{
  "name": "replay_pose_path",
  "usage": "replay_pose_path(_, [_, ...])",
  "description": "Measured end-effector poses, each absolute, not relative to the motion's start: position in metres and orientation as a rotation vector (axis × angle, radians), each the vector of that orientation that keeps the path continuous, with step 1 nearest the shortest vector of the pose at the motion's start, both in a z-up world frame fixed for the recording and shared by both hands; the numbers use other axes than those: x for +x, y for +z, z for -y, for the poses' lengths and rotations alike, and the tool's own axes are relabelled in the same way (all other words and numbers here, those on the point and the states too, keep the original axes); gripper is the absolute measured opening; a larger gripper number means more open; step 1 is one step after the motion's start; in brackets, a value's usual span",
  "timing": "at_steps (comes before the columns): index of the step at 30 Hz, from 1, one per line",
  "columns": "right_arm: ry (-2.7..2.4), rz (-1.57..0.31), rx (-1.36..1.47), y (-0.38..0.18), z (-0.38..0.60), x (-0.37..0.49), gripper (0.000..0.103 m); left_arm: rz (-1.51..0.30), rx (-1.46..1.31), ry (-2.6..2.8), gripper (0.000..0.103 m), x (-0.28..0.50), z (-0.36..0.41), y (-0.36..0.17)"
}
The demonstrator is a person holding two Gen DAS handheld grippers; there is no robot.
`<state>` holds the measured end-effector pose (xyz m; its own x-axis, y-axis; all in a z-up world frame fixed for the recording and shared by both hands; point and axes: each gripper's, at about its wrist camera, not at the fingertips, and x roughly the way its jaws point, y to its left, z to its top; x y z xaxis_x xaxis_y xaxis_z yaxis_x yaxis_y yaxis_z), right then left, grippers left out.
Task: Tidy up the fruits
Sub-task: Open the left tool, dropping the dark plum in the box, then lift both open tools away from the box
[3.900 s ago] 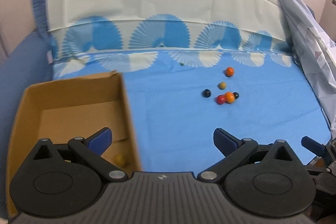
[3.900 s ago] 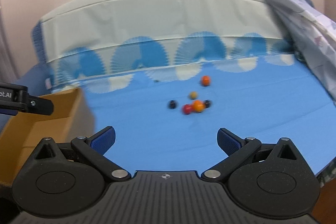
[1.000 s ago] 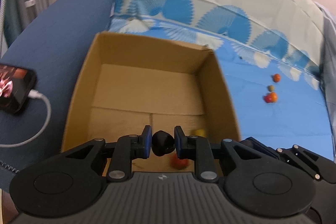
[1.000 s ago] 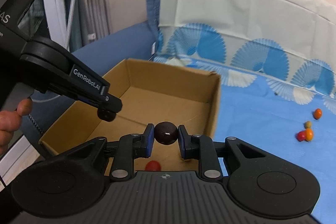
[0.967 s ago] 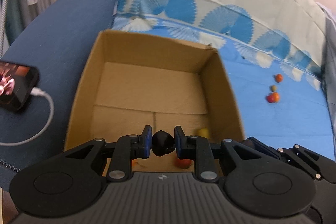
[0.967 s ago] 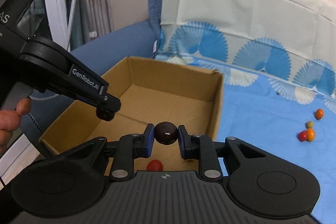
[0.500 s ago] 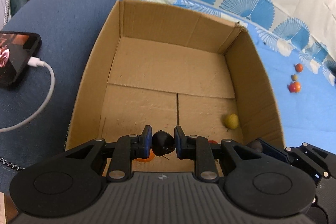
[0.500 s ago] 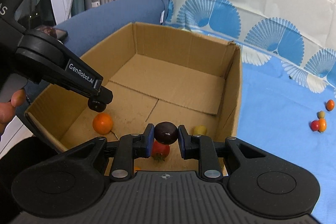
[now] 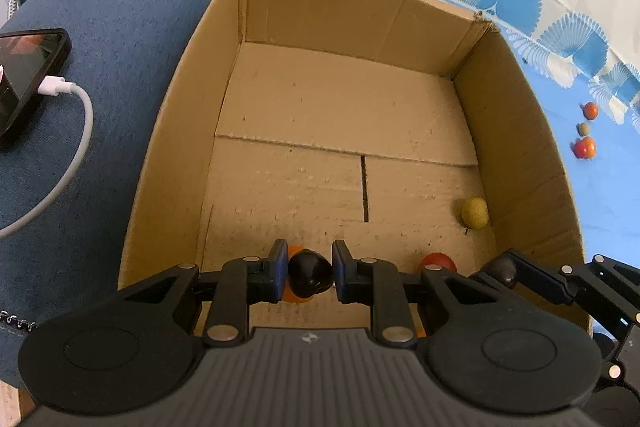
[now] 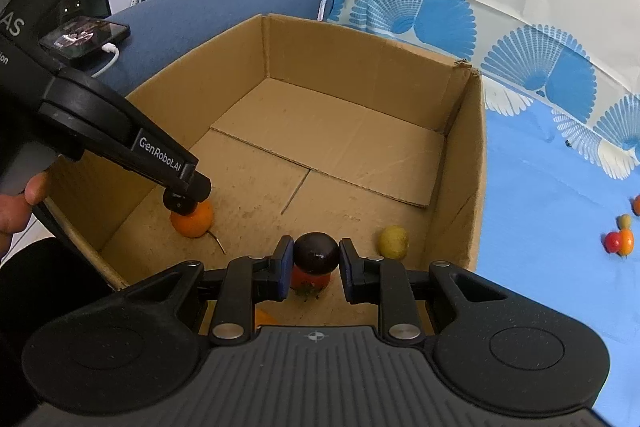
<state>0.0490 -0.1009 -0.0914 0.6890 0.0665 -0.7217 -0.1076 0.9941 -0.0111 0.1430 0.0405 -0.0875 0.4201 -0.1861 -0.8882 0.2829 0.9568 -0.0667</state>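
Both grippers hang low inside the cardboard box (image 9: 516,131) at its near wall: the left gripper (image 9: 307,278) is opening its jaws around a black fruit (image 9: 308,279) while the right gripper (image 10: 314,263) clamps a dark plum (image 10: 316,253). It's the drop-off step, I'd say. Next comes letting both go beside the orange (image 10: 193,221), then reaching for the fruits (image 10: 619,241) on the blue sheet (image 10: 552,235) beyond the box's far right corner.
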Motion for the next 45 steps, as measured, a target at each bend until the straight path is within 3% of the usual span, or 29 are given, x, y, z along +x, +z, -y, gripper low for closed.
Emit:
replay_pose_path(1, [0.099,-0.804,-0.059,-0.091,0.101,0.05,0.026,-1.092,0.096,-0.308,0.036,0.143,-0.041,-0.086])
replay_pose_path(3, [0.099,-0.798,-0.069,-0.089,0.1,0.05,0.03,-1.071,0.085,-0.324,0.082,0.14,-0.041,-0.083])
replay_pose_path(6, [0.108,-0.789,-0.077,-0.082,0.098,0.048,0.066,-1.004,0.067,-0.329,0.102,0.134,-0.042,-0.069])
replay_pose_path(7, [0.105,-0.78,-0.081,-0.078,0.097,0.046,0.076,-0.992,0.068,-0.344,0.103,0.131,-0.042,-0.065])
replay_pose_path(10, [0.103,-0.755,-0.107,-0.066,0.094,0.034,0.086,-0.978,0.074,-0.368,0.103,0.123,-0.041,-0.054])
replay_pose_path(16, [0.074,-0.719,-0.114,-0.047,0.098,0.0,0.096,-0.957,0.103,-0.343,0.103,0.092,-0.045,-0.034])
replay_pose_path(45, [-0.058,-0.448,0.008,0.031,0.079,-0.149,0.102,-0.783,0.085,-0.337,0.103,-0.048,-0.083,0.046])
